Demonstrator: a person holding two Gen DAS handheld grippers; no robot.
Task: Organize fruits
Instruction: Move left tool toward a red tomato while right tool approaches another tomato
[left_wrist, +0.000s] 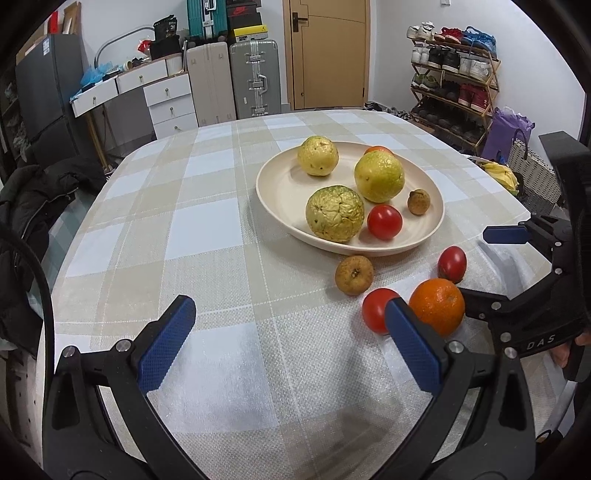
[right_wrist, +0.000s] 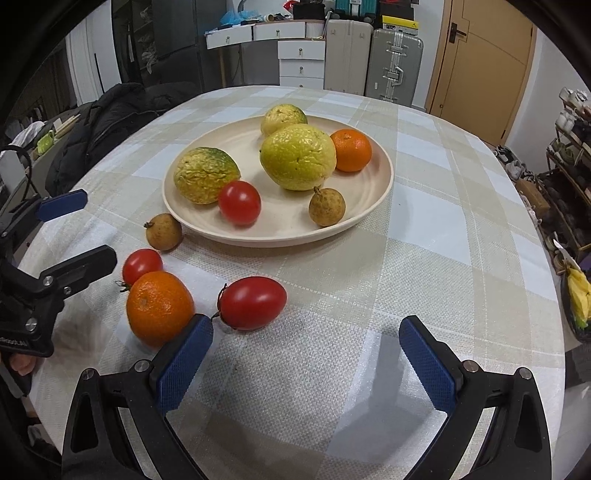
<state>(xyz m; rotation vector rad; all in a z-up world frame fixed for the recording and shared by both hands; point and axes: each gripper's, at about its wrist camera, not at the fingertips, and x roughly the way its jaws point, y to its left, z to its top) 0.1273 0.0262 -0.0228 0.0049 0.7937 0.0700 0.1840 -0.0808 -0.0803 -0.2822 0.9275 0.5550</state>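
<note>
A: Nearest us, our left tool (left_wrist: 290, 317) stands with its jaws wide and nothing between them, above the checked cloth on the surface (left_wrist: 221, 221); our right tool (right_wrist: 304, 334) is just as wide and just as bare.

B: Agreed; just ahead of our right tool lies the oval tomato (right_wrist: 253, 302), and beside it, to the left, the loose orange (right_wrist: 159, 306), near that tool's left pad; behind the orange sits a round tomato (right_wrist: 142, 264), touching it or nearly so; we cannot tell which.

A: Further on, a small brown fruit (right_wrist: 164, 232) lies just beside the rim of the cream plate (right_wrist: 192, 225); on the plate we see a tomato (right_wrist: 239, 202), another brown fruit (right_wrist: 327, 206), three yellow-green citrus (right_wrist: 297, 157) and, at the far side, a second orange (right_wrist: 351, 149).
</note>
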